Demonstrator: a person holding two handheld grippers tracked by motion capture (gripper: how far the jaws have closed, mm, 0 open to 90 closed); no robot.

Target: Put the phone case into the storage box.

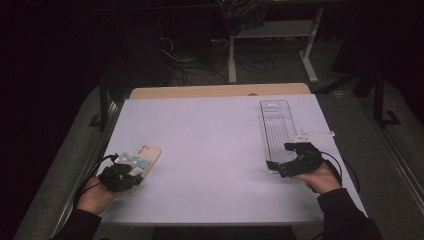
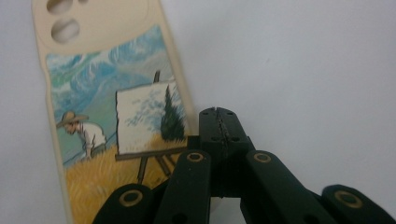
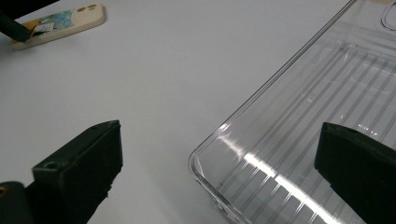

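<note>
Painted easel scene on phone case [image 2: 112, 126] beside clenched left hand-held gripper [image 2: 219, 122]; right hand-held gripper [image 3: 219, 154] released, straddling clear tray [image 3: 303, 140] corner.

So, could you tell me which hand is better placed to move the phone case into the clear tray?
The left. Its hand-held gripper is shut right at the phone case's edge, whether pinching it is unclear. The right hand-held gripper stands open at the clear tray's near end, far from the case.

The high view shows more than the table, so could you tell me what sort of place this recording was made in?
Probably a lab or workshop set up for recording handling work. A white-topped table stands in a dark room, loose cables trail over the floor behind it, and a white-legged workbench frame stands farther back.
</note>
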